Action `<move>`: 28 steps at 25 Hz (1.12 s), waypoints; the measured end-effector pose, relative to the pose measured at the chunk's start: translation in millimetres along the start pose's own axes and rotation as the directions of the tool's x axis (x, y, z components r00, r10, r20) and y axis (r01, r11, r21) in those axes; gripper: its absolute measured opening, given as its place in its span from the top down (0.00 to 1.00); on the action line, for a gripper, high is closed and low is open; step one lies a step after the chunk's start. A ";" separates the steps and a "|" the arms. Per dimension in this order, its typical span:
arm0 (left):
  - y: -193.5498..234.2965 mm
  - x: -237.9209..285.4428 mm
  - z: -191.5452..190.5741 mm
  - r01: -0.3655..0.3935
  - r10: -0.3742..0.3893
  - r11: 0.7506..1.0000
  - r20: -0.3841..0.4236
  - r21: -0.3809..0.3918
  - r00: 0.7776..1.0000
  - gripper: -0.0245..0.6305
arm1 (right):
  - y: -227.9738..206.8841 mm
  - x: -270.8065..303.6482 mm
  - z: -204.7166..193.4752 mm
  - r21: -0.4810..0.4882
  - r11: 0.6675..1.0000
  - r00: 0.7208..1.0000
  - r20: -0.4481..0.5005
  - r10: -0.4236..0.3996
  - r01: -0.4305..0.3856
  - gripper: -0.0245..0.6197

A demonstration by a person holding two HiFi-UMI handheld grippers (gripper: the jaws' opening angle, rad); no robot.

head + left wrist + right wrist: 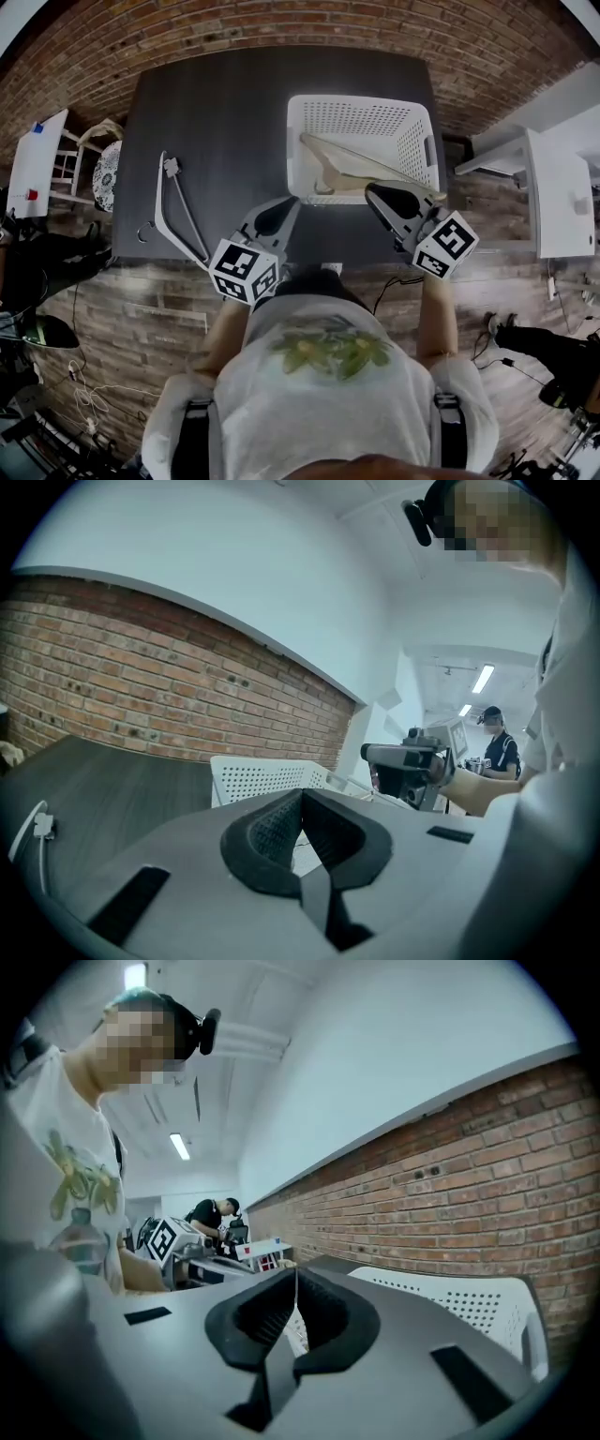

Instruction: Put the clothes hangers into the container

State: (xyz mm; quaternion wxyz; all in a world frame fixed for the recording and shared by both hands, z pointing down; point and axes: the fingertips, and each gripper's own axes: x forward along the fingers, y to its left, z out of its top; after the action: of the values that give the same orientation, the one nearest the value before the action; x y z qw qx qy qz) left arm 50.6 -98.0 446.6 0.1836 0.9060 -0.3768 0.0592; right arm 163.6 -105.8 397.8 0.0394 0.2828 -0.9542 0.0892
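Note:
A white perforated basket [361, 117] stands on the dark table [225, 122], right of its middle. Inside it lies a pale wooden hanger [352, 167]. On the table's left part a white hanger [174, 214] lies flat, and its edge also shows in the left gripper view [37, 836]. Near the table's front edge my left gripper [289, 203] is raised, between the white hanger and the basket; its jaws [302, 795] meet with nothing in them. At the basket's near rim, my right gripper [375, 190] has its jaws [296, 1275] shut and empty.
A brick wall [281, 28] runs behind the table. To the left stand a white chair [89, 150] and a white board [37, 159]; to the right, a white shelf unit [553, 187]. Cables lie on the wooden floor [84, 384]. A person [494, 747] works in the background.

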 end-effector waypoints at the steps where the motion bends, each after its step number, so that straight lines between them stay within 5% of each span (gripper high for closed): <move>1: -2.6 1.5 0.5 0.007 -0.007 1.000 0.002 -0.002 1.000 0.92 | 3.7 3.7 -0.4 0.047 0.999 0.999 0.040 -0.025 0.023 0.91; 4: -10.6 5.1 -0.9 0.023 -0.023 1.000 0.002 -0.006 1.000 0.92 | 14.8 10.2 -5.7 0.199 0.973 0.972 0.178 -0.155 0.119 0.91; 8: -17.0 3.8 -4.0 0.036 -0.037 0.999 -0.002 -0.012 0.999 0.92 | 38.1 20.6 -30.1 0.210 0.950 0.950 0.159 -0.267 0.232 0.91; 17: -10.7 -15.7 -6.9 0.001 -0.001 1.000 0.022 -0.007 1.000 0.92 | 62.7 44.3 -35.8 0.119 0.982 0.985 0.069 -0.156 0.147 0.91; 28: 40.4 -74.7 -9.3 -0.190 0.194 0.980 0.057 -0.064 0.979 0.92 | 144.0 115.3 -45.1 0.108 0.981 0.987 0.014 0.160 -0.161 0.91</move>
State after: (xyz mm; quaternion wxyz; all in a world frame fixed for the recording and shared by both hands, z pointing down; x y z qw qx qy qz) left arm -30.5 -71.3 448.6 0.1913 0.8610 -0.4697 0.0373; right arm -10.6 -39.8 435.2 0.0139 0.2069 -0.9677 0.1433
